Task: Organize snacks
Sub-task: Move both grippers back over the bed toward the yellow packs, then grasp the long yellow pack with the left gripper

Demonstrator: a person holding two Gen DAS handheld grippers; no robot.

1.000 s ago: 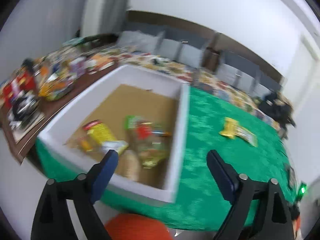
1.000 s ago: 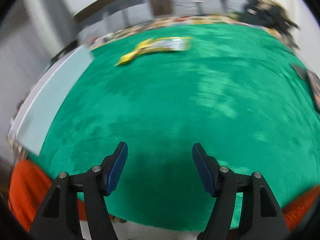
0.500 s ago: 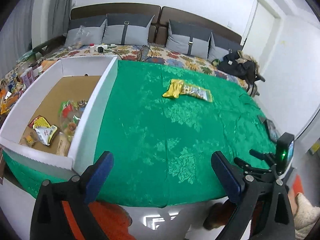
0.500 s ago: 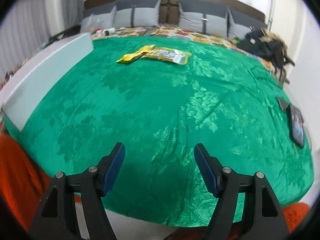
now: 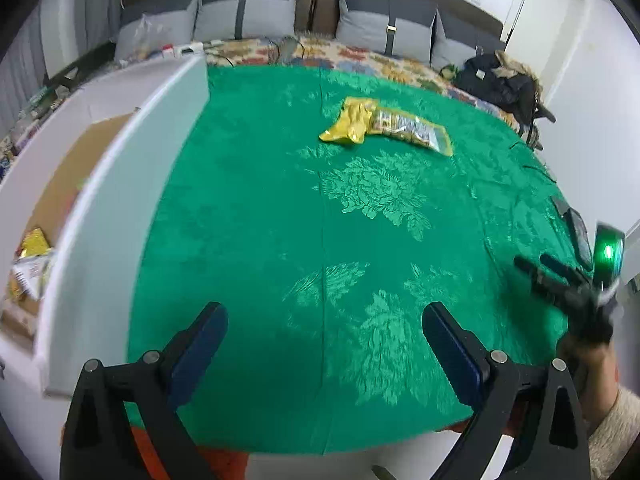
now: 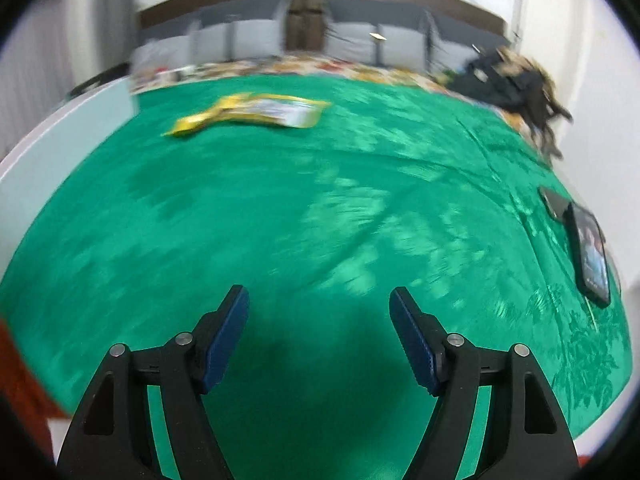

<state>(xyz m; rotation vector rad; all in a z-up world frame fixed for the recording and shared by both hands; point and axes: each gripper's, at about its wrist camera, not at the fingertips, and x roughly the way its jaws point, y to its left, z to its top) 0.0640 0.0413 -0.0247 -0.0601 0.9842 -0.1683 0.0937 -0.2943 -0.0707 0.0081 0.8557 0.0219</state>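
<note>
— Reaching for the next one, by the look of it. Both tools are empty: the left gripper (image 5: 324,344) has its jaws wide apart over bare green cloth (image 5: 280,220), and the right gripper (image 6: 320,336) has just been opening, nothing between its pads.

— Where's the snack?

— Two yellow packets (image 5: 386,127) lie touching each other on the cloth, well beyond both grippers and to the right of the white box (image 5: 120,184). Some snacks already sit in that box.

— So what next?

— I'd judge a long forward reach, then a low, flat pinch on a packet edge.
</note>
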